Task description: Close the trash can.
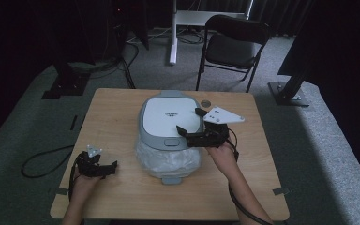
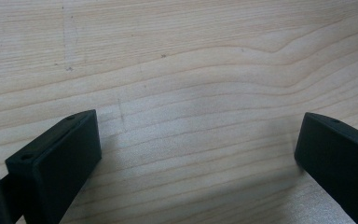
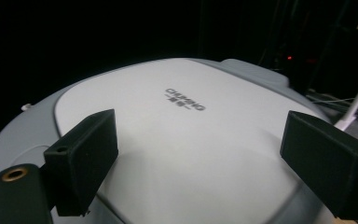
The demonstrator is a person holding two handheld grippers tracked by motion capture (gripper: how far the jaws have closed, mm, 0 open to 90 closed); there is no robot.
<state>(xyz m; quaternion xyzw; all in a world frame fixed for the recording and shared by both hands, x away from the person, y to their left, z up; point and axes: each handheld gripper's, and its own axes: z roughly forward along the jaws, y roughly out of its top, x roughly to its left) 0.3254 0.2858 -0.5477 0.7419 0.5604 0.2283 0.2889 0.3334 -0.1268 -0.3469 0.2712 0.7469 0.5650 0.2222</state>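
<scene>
Table [image 1: 122,101]: light wood, square-ish top. A folding chair [image 1: 234,44] stands on the carpet off its 12 o'clock edge.

Rice cooker [image 1: 171,117]: sits at table centre, biased slightly toward 12 o'clock. Grey body, rounded-rectangle white lid panel with small dark lettering [image 3: 185,99] in the middle. Lid is down. A grey latch tab sits on the lid's 6 o'clock edge. The lower front looks wrapped in something translucent white; can't tell what. A grey foot or tab pokes out at the base at 6 o'clock. Long axis runs 12–6; the front faces 6 o'clock, toward the person, with the hinge hump at 12.

Right gripper [image 1: 191,125]: at 3 o'clock of the cooker, pointing toward 9, over the lid's right front part. Jaws spread wide, nothing between them but lid surface; in the right gripper view they straddle the white panel. Contact with the lid: can't tell.

Left gripper [image 1: 110,168]: near the table's 7 o'clock corner, well apart from the cooker, at 8 o'clock of it. Jaws wide apart over bare wood, holding nothing.

Small round grey disc [image 1: 206,102]: on the table just off the cooker's 2 o'clock corner.
</scene>
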